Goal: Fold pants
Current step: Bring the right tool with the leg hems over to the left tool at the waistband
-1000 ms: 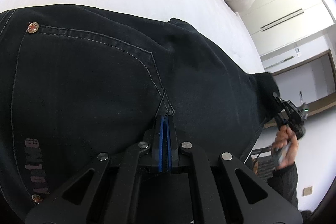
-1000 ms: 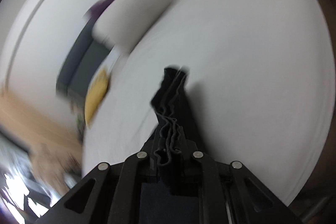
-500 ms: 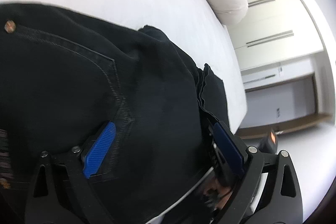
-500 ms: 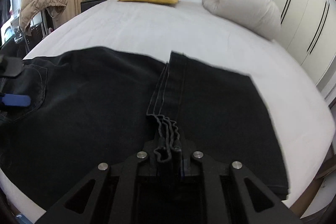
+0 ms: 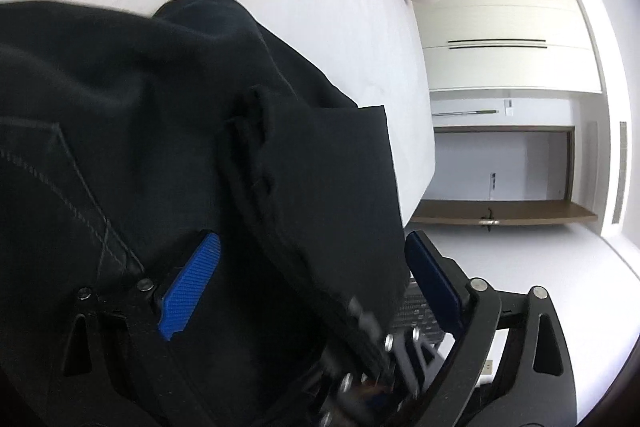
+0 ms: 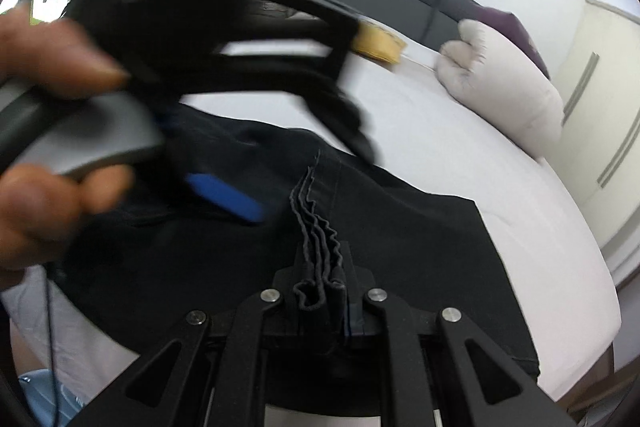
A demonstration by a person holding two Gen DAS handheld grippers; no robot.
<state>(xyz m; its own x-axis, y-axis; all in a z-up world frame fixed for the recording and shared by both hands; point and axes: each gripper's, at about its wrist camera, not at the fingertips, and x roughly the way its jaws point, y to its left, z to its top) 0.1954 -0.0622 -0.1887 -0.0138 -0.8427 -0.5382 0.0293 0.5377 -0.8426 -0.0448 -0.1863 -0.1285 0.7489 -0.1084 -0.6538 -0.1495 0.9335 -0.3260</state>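
Soft, heavy, floppy pants (image 6: 400, 227) on bed (image 6: 460, 131): stacked hems pinched between right gripper (image 6: 326, 297), left gripper (image 5: 316, 267) spread wide; best taken at thick seams

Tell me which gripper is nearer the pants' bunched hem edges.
Right. The right gripper is clamped on the bunched hem edges of the pants; the left gripper sits open over the fabric beside them.

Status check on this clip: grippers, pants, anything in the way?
Left gripper open, jaws wide over the pants. Right gripper shut on bunched hem. Pants lie on the bed. Left gripper crosses the right view, blurred.
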